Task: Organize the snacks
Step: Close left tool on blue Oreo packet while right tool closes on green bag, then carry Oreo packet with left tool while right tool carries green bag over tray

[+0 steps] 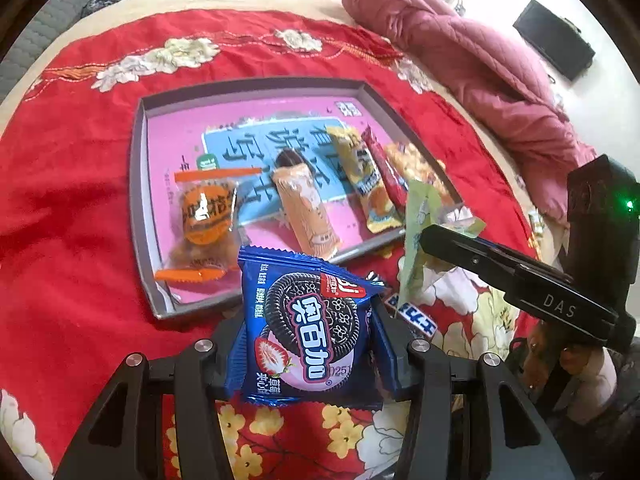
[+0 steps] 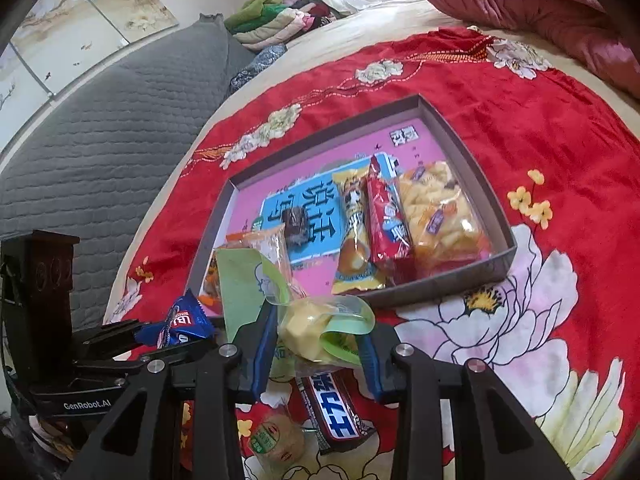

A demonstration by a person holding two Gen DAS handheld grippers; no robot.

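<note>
1. Closest to your left lens, the blue cookie packet [image 1: 308, 328] stands upright between the left tongs [image 1: 310, 354], clenched on its two side edges so it hangs free above the red cloth [image 1: 72, 216], just short of the tray's near rim.
2. Your tray [image 1: 138, 200] lies flat on the bed, so packets can be lowered in. Counting left to right inside it: one orange-sealed packet [image 1: 202, 216], one peach wrapper [image 1: 306, 204], one yellow bar [image 1: 368, 184], one red stick [image 1: 384, 168], one bag of yellow puffs [image 2: 436, 208]. That makes five, lying roughly side by side, lengthwise front to back.
3. Your right tongs [image 2: 316, 340] grasp one green-and-clear packet [image 2: 308, 320] with a yellow piece inside, also raised near the tray's front rim. I judge both are about to go in.
4. Still loose on the cloth beneath your right tongs: one dark bar with white lettering [image 2: 332, 412] and one small round packet [image 2: 276, 440]. So two held, two waiting.
</note>
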